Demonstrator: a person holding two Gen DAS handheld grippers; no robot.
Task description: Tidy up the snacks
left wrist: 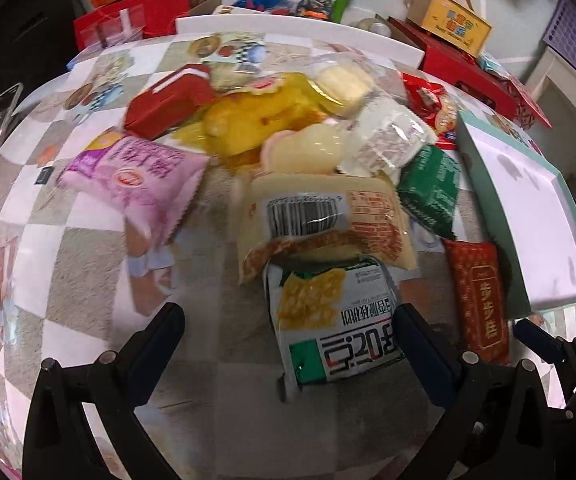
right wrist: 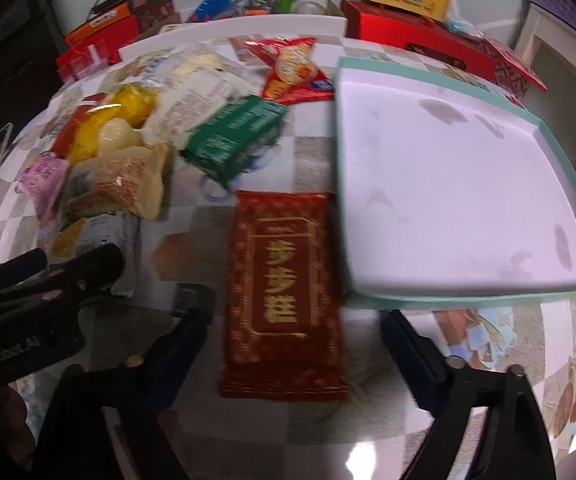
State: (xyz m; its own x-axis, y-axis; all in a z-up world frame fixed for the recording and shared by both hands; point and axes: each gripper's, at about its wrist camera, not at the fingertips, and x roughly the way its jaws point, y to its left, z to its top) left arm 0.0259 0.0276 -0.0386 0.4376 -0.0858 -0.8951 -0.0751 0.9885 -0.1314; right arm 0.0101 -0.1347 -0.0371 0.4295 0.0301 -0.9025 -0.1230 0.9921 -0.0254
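Red and gold foil catches the eye in both views, but first the left wrist view. The left claw stands open above the surface, which has a checked cloth. Between its fingers lies the white and green corn packet, flat on the cloth; the pads do not press it, so I judge that this packet is the one it aims for. Behind it the snacks make a loose heap: a beige packet with a barcode, a pink packet, a yellow bag and a green packet. They lie on each other without order, which is probably why they must be sorted.

In the right wrist view, the right claw is also open, its jaws wide on both sides of the red and gold packet. The packet lies flat between them and is not yet gripped. Just beside it, on the right, is the tray with a mint green rim. Its pale floor holds nothing, only some dark stains. I suppose the tray is set near so that the snacks can be moved into it with a short path.
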